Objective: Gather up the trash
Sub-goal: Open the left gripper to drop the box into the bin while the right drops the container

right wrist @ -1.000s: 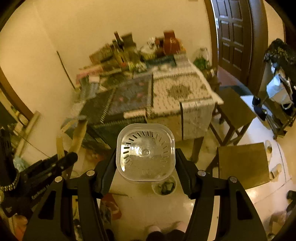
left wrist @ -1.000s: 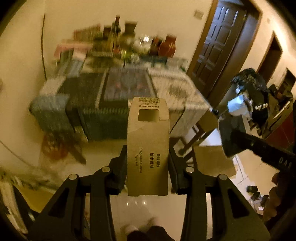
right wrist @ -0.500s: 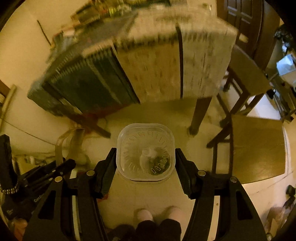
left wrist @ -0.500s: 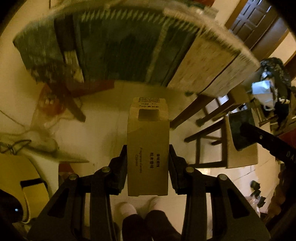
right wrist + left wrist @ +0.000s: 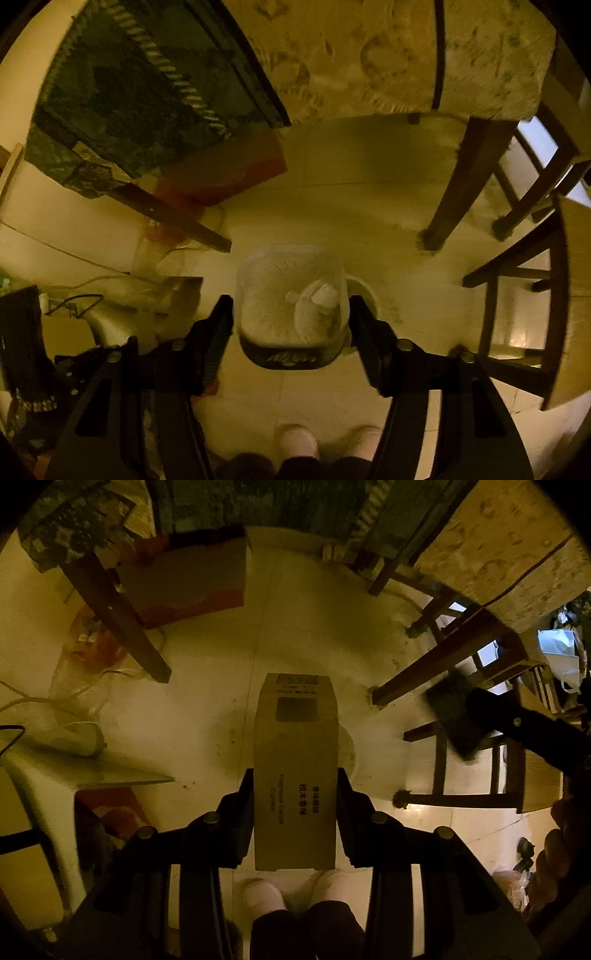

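My left gripper (image 5: 295, 794) is shut on a tall brown cardboard box (image 5: 295, 768) with printed text, held above the pale floor. My right gripper (image 5: 291, 317) is shut on a clear plastic container (image 5: 291, 295) with a dark rim, seen bottom-first. A small round white bin (image 5: 364, 291) stands on the floor just behind the container and partly shows through it; its edge also shows behind the box in the left wrist view (image 5: 347, 746). The right gripper shows at the right of the left wrist view (image 5: 517, 723).
A cloth-covered table (image 5: 369, 62) stands ahead with dark wooden legs (image 5: 458, 184). Wooden stools (image 5: 480, 760) stand to the right. A red and tan box (image 5: 192, 579) lies under the table. A white stand with cables (image 5: 55, 738) is at left. My feet (image 5: 295, 890) are below.
Both grippers have tilted down from the table top toward the floor under the table, still holding the box and the container. The white bin has come into view.
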The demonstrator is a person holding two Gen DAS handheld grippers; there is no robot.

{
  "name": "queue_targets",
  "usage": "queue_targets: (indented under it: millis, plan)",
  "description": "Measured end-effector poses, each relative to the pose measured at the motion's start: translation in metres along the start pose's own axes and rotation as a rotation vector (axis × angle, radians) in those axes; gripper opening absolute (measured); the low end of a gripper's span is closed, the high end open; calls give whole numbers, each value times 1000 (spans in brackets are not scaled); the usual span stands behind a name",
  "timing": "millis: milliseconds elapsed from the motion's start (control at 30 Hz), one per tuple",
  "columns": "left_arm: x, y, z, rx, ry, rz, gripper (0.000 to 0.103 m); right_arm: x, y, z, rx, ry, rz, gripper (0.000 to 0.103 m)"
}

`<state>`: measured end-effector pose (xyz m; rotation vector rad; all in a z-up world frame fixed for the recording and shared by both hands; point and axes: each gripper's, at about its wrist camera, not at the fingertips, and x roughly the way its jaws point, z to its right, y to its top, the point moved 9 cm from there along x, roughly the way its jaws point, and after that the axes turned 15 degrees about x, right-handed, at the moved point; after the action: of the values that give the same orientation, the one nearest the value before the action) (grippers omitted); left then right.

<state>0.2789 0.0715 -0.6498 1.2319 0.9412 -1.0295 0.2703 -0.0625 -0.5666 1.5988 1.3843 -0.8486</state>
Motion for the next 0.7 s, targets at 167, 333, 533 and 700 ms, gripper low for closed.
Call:
queue_targets:
  millis: [167,333,533,700]
  plan:
    - [26,6,9,25,-13,-19,39,21,1,14,17,-39,-39,77]
    - [47,14,25,46,-56,-44,39,23,5,37,39,-101,-45,77]
    - [75,25,44,34,-150,-91,60,10,12,61,59,-170,-10,77]
    - [86,29,45,-25,-162,-126,67,1,15,63,62,-181,-1,77]
